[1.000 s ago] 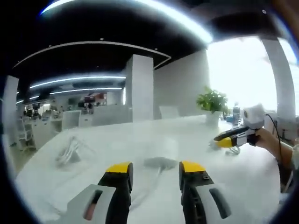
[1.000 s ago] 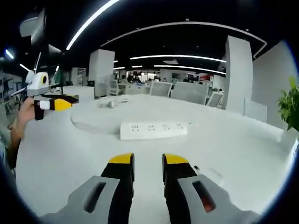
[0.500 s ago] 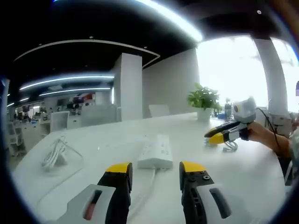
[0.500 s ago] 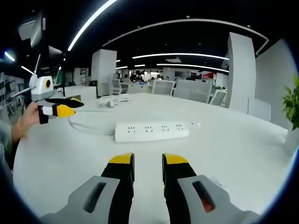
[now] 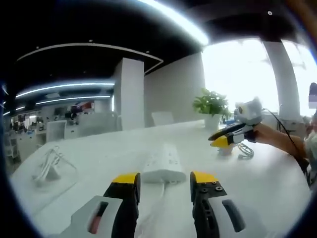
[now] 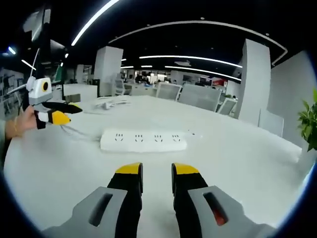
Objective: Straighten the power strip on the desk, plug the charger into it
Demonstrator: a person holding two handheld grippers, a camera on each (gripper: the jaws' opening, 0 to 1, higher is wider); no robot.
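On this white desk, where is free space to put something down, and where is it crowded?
In the right gripper view, the desk is bare between the power strip and the right gripper, and out toward the plant. It is crowded at the strip's far end, where its cable, the left gripper and the charger with its cord lie.

It was an open-plan office: rows of desks with office chairs (image 6: 198, 96), long strip lights (image 6: 190, 58) on a dark ceiling, white pillars (image 5: 128, 94) and a potted plant (image 5: 211, 106).
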